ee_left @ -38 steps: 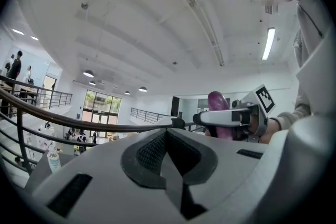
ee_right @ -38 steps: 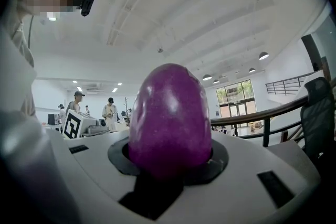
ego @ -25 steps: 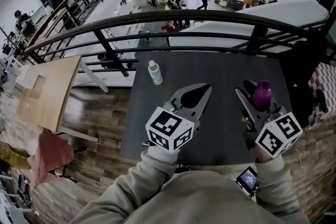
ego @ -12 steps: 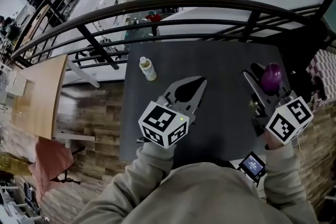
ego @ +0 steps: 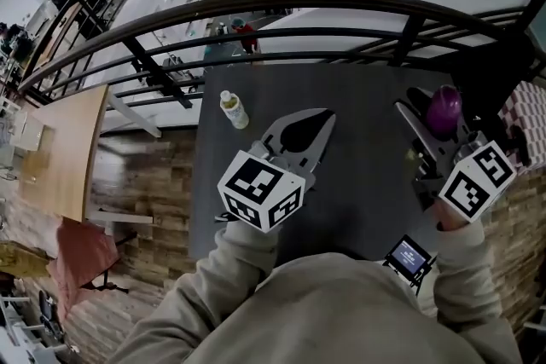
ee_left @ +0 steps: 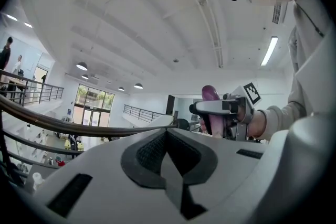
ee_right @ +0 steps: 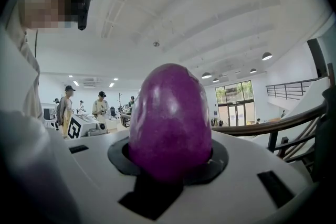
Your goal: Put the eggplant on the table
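A purple eggplant (ego: 444,110) stands upright between the jaws of my right gripper (ego: 431,122), which is shut on it above the right side of the dark table (ego: 358,209). The right gripper view is filled by the eggplant (ee_right: 170,120), seated in the dark jaw pads. My left gripper (ego: 317,119) hovers over the middle of the table, shut with nothing in it. In the left gripper view its jaws (ee_left: 167,136) meet, and the eggplant (ee_left: 210,96) shows off to the right in the other gripper.
A small bottle (ego: 232,110) stands at the table's far left. A black curved railing (ego: 299,8) runs just past the far edge, with a drop to a lower floor beyond. A wooden table (ego: 60,149) sits left. A small screen device (ego: 410,257) hangs near my right sleeve.
Both grippers have moved farther out over the table. The right one carried the eggplant away from me and a little to the right. Neither gripper's jaws have changed.
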Demonstrator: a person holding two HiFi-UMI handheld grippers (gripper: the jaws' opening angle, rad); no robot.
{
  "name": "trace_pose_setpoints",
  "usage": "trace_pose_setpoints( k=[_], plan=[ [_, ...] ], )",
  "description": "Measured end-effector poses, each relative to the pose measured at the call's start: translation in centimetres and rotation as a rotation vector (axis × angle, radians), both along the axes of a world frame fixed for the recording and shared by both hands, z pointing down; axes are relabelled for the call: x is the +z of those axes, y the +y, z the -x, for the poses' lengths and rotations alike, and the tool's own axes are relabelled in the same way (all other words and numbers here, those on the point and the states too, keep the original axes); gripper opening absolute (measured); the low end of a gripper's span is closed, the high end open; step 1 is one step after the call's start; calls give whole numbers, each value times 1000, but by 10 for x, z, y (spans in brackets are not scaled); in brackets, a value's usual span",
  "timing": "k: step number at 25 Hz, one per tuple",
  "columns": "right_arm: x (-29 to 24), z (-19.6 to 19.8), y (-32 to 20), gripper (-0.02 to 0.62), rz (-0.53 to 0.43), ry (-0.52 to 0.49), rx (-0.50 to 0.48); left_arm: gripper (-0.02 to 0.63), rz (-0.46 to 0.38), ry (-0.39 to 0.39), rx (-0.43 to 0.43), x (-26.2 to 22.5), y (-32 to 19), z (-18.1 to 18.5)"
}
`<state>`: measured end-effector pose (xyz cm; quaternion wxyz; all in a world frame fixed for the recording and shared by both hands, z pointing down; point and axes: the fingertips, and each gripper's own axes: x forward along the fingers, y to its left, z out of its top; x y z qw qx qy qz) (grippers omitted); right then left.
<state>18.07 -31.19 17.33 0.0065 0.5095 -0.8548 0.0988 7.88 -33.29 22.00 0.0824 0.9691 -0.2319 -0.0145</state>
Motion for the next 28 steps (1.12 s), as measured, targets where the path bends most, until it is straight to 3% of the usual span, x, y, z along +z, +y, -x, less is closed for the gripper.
trace_pose_setpoints(
  k=[9,28],
  plan=[
    [-1,17,20,163,-14,7,-39,6,-32,13,0,-11,17,8],
    [34,8,16,163,78,-21,-92,6,53,-13,-25,17,16,-8]
  ],
)
